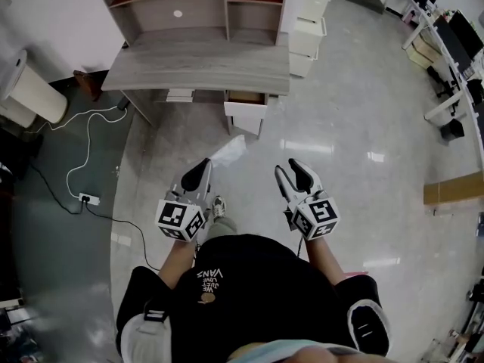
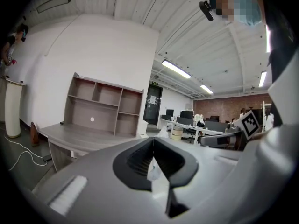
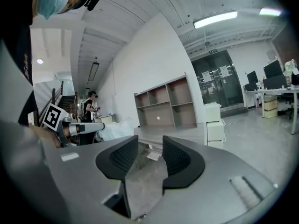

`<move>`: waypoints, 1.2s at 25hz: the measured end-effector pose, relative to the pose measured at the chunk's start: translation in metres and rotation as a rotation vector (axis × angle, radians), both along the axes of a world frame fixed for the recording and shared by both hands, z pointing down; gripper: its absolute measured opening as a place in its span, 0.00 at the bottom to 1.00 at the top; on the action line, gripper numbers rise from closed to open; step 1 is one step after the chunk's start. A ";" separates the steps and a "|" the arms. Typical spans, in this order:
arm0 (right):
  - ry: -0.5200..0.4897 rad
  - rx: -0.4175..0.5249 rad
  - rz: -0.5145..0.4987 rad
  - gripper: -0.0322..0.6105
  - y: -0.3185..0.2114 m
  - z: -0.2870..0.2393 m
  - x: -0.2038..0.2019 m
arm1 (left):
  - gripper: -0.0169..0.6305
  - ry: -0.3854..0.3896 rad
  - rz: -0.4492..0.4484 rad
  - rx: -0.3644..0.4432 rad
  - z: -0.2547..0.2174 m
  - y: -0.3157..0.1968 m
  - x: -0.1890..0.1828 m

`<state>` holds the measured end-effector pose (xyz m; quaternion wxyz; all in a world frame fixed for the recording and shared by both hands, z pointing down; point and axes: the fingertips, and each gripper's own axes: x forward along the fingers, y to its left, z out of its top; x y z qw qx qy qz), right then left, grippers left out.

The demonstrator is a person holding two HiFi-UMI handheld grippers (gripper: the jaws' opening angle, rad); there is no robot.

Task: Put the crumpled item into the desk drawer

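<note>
My left claw (image 1: 203, 166) is clamped tight on one edge of the crumpled, translucent white plastic sheet (image 1: 229, 150), which juts out ahead of it, well short of the grey wood-grain desk (image 1: 197, 63). My right claw (image 1: 290, 169) stands wide with nothing in it. The sheet looks feather-light, soft and slippery, and likely to spring open. I judge a pinch on a bunched fold safest for carrying it to the open white-fronted drawer (image 1: 246, 113) under the desk's front edge.

Low in the frame sits a black short-sleeved T-shirt (image 1: 253, 274) with white lettering. The left gripper (image 1: 203, 163) and right gripper (image 1: 289, 167) are grey shells with black ribbed pads (image 3: 124, 157) and black-and-white marker cubes (image 1: 180, 218).
</note>
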<state>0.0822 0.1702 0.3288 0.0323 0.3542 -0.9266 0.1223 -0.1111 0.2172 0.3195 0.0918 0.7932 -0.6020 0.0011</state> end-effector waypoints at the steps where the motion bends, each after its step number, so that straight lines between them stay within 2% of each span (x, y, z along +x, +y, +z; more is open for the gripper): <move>1: 0.001 -0.003 0.010 0.27 -0.006 0.001 -0.007 | 0.11 0.000 0.011 -0.003 0.001 -0.007 -0.007; 10: 0.031 -0.065 0.128 0.35 -0.054 0.009 -0.069 | 0.11 -0.004 0.110 -0.042 0.012 -0.069 -0.073; 16: 0.044 -0.088 0.217 0.36 -0.076 0.019 -0.094 | 0.11 -0.015 0.188 -0.063 0.023 -0.106 -0.105; 23: 0.070 -0.125 0.281 0.38 -0.098 0.049 -0.104 | 0.11 -0.047 0.267 -0.095 0.046 -0.152 -0.120; 30: 0.093 -0.187 0.293 0.38 -0.126 0.087 -0.095 | 0.11 -0.078 0.278 -0.159 0.080 -0.196 -0.113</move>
